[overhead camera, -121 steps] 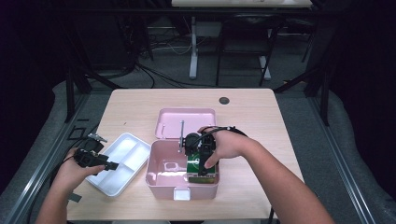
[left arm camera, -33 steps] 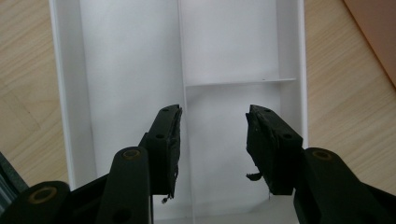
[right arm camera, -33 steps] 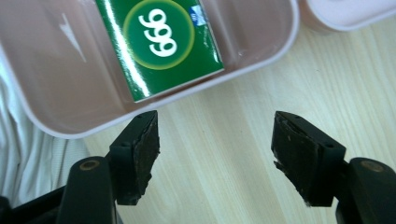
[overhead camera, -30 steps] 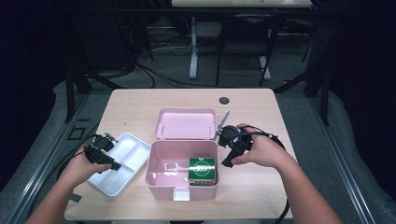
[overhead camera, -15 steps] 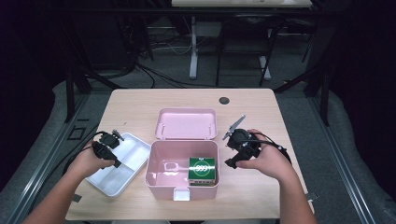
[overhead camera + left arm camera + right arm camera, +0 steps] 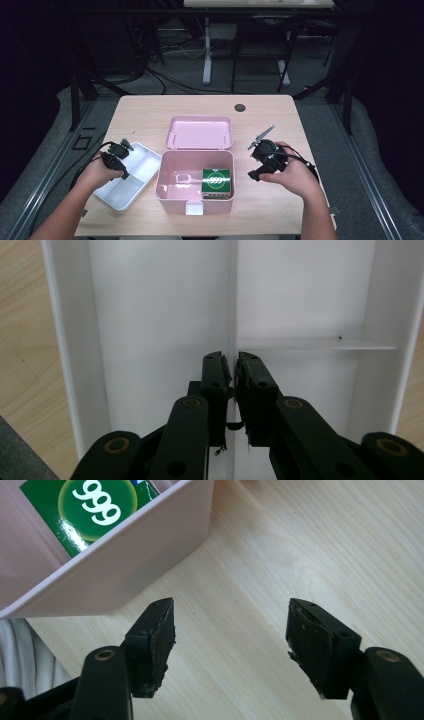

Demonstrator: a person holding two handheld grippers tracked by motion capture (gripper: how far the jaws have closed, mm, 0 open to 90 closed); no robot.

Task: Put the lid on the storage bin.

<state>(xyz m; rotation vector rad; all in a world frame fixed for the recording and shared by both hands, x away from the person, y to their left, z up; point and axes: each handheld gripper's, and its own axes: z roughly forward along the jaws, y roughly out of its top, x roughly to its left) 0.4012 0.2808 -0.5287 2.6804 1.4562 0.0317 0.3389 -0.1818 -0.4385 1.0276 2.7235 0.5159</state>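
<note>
A pale wood-grain counter [image 6: 150,112] stands in a dim room with dark frames and cables on a grey floor behind it. At its centre sits an open pink box [image 6: 170,187], smooth plastic with rounded corners, its lid [image 6: 200,132] hinged back flat and a clasp at the front wall. Inside, in the right corner, lies a green pack [image 6: 216,181] printed "999". Touching the box's left side is a white tray [image 6: 142,167], shallow and split by thin ridges into compartments. The left gripper [image 6: 231,362] hangs low over the tray, jaws nearly together astride the central ridge with a thin slit between them; whether they pinch the ridge cannot be told. The right gripper [image 6: 230,625] hovers over bare wood just right of the box, jaws spread wide and holding nothing. A small dark disc [image 6: 240,107] sits near the far edge.
</note>
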